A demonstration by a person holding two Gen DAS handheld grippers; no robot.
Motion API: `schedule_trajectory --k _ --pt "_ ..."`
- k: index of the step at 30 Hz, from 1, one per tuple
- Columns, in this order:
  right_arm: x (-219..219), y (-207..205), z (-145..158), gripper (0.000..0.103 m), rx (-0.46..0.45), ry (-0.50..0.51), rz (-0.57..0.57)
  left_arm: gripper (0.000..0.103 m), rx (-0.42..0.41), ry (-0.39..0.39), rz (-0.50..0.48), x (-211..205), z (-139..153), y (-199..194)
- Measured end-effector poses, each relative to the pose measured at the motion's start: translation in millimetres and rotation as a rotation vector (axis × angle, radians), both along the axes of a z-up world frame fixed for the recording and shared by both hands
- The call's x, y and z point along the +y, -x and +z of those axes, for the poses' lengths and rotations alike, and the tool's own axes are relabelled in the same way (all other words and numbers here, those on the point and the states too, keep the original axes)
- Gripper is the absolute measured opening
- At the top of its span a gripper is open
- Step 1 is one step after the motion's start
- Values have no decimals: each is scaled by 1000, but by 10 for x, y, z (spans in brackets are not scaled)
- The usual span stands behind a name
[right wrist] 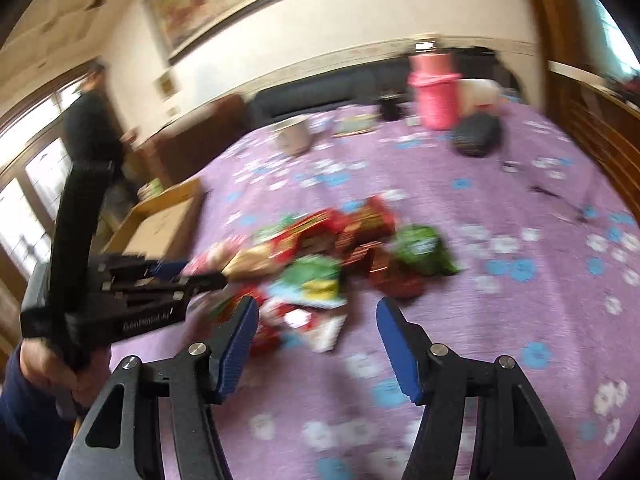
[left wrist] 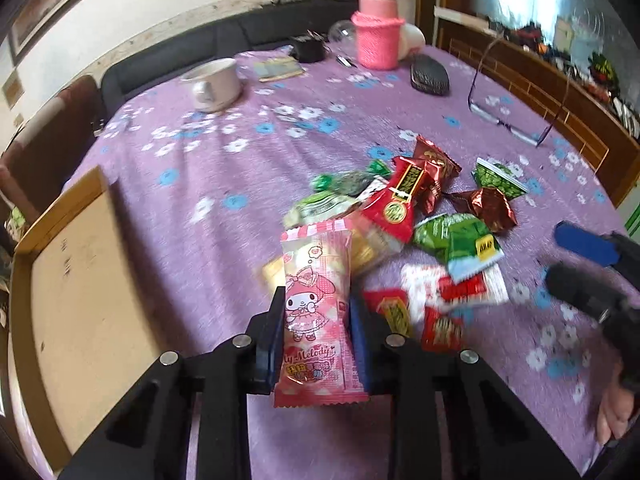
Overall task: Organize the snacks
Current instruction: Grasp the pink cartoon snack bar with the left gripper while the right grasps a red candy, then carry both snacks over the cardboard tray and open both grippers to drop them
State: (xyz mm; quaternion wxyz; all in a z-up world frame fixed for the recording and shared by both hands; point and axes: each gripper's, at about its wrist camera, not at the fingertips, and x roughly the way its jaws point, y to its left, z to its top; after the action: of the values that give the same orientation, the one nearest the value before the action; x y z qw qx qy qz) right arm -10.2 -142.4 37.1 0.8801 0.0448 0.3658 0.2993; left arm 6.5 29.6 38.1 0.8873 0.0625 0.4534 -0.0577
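Observation:
My left gripper (left wrist: pixel 317 300) is shut on a pink My Melody snack packet (left wrist: pixel 316 312) and holds it above the purple floral tablecloth (left wrist: pixel 224 176). A heap of red, green and brown snack packets (left wrist: pixel 420 216) lies just beyond and to the right. A shallow wooden tray (left wrist: pixel 80 280) sits at the left. My right gripper (right wrist: pixel 318 312) is open and empty, hovering near the same heap (right wrist: pixel 328 256). The left gripper (right wrist: pixel 168 276) shows at the left of the right wrist view; the right gripper's blue finger (left wrist: pixel 584 242) shows at the right edge of the left wrist view.
At the far side stand a white mug (left wrist: pixel 212 84), a pink knitted-cover bottle (left wrist: pixel 378 36), a black case (left wrist: pixel 430 76), a small black holder (left wrist: pixel 308 48) and glasses (left wrist: pixel 516 120). A dark sofa (left wrist: pixel 180 56) runs behind. A person (right wrist: pixel 92 120) stands at the far left.

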Motion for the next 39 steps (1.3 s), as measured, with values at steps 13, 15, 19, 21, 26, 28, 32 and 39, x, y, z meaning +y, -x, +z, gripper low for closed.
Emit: schedule_trajectory --k 13,15,19,21,26,28,32,39 --pt "562 -26 -19 27 58 236 160 28 42 129 10 417 -189 628" --pt "690 -109 -52 27 59 275 191 28 37 130 18 430 -211 650" --pt "803 -228 -185 27 73 320 208 28 36 141 23 466 -228 654" --pt "806 -217 -220 27 72 316 204 29 36 143 28 489 -243 649" --pt "833 -137 -248 27 56 323 206 29 31 144 35 481 -247 608" --pt "832 -106 -261 22 50 333 201 27 30 143 45 478 -247 591" --pt "799 -65 -257 23 49 329 195 23 26 137 47 461 -245 611" --pt "727 -37 -251 21 61 316 174 23 27 148 43 449 -239 635"
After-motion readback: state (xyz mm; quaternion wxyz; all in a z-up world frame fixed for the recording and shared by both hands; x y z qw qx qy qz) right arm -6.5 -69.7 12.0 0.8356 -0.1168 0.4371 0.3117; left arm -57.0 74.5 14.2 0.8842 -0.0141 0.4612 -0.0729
